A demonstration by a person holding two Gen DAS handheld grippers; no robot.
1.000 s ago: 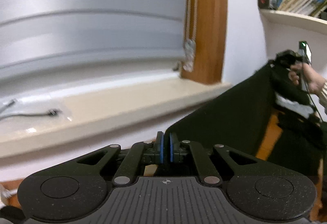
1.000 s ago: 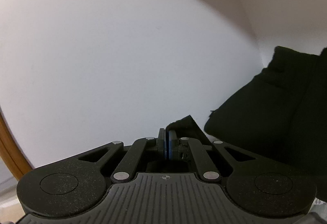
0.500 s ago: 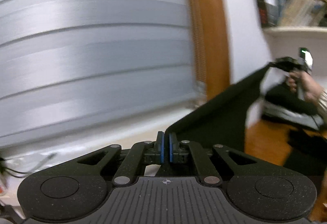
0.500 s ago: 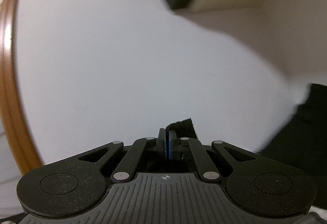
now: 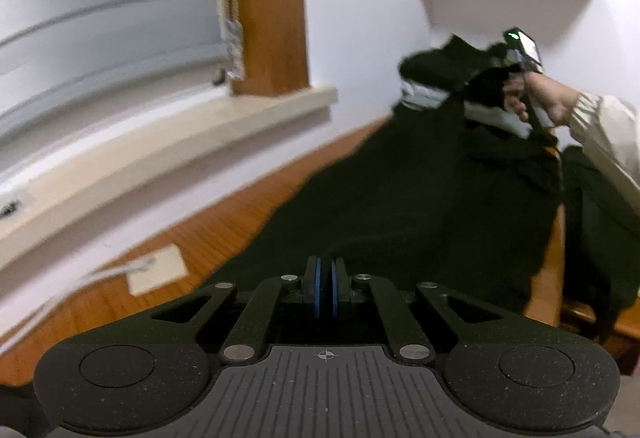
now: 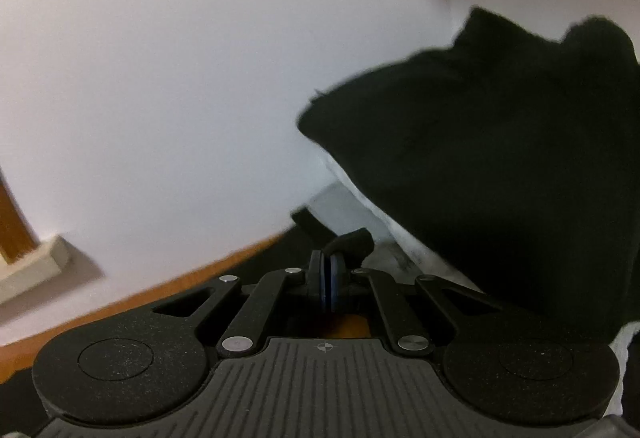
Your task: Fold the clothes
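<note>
- The left gripper (image 5: 325, 278) has its blue pads pressed together on an edge of the black garment (image 5: 400, 206); the pinched hem itself is hidden behind the fingers.
- The right gripper (image 6: 327, 280) is pinching a small black tuft of the same cloth; in the left wrist view it appears far off, held in a hand (image 5: 536, 98) with a pale sleeve (image 5: 600, 126).
- One garment stretches between the two grippers, draping onto the wooden table (image 5: 208, 238).
- A second dark pile (image 6: 500, 158) with white cloth beneath it sits near the wall; its shape is blurred.
- One small pale card (image 5: 157, 270) lies on the table's bare part, left of the garment.
- A window sill (image 5: 168, 142) borders that side.
</note>
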